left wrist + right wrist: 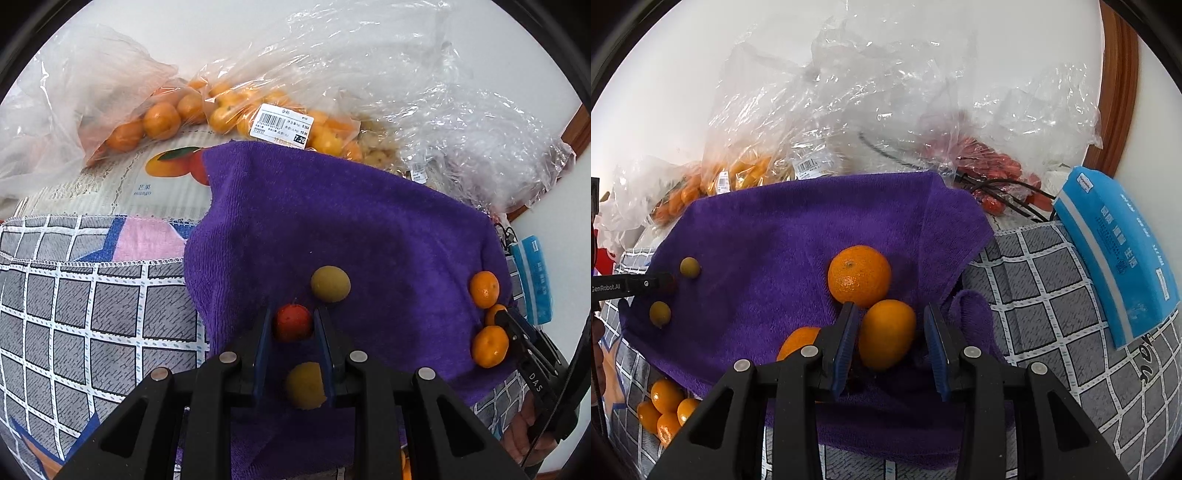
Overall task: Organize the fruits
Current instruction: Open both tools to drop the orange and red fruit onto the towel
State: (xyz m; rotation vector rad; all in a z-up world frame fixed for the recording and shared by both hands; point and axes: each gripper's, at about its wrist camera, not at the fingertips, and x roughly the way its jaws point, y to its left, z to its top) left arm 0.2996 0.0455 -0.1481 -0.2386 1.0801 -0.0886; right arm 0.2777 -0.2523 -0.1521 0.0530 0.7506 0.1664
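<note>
A purple towel [332, 221] [775, 229] lies on the checked cloth. My left gripper [293, 328] is shut on a small red fruit [291, 323] just above the towel. One yellow-green fruit [330, 283] lies just beyond the tips, and another [304, 386] lies under the jaws. My right gripper [890, 325] is shut on a small orange fruit [886, 334] at the towel's right edge. A larger mandarin [858, 275] rests just ahead of it, and a second mandarin [798, 341] sits partly hidden behind the left finger. The left gripper [661, 282] shows at the far left between the two yellow-green fruits [690, 266].
Plastic bags of mandarins [159, 118] and labelled kumquats [280, 125] lie behind the towel, beside a crumpled clear bag [461, 140] and a bag of red fruit [993, 166]. A blue tissue pack [1115, 266] lies at the right. Several loose kumquats [665, 410] sit off the towel's near left corner.
</note>
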